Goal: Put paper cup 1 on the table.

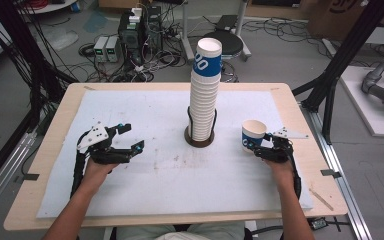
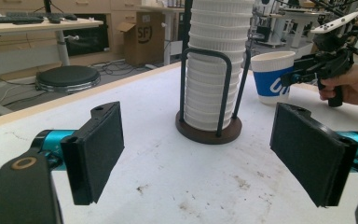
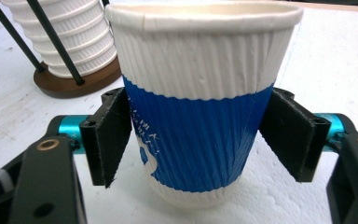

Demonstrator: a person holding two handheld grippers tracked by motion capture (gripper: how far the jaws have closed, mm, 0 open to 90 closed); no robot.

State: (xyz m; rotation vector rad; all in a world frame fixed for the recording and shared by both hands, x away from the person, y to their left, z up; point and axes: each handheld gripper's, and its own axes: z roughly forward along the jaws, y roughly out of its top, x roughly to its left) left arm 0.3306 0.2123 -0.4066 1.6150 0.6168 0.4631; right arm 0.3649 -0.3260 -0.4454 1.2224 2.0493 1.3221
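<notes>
Right gripper: your right hand lies low near the worktop's right edge, forearm coming in from the near edge, claw pointing level toward the far edge. Its black jaws bracket the white-and-blue ribbed paper cup, which stands upright on the white foam-covered worktop; the left pad looks to graze the cup's wall, and whether the right pad touches it I cannot tell.

Left gripper: your left hand rests near the left edge, its jaws spread wide with nothing between them, aimed at the tall stack of white ribbed paper cups in its black wire holder on a round brown base, mid-worktop.
</notes>
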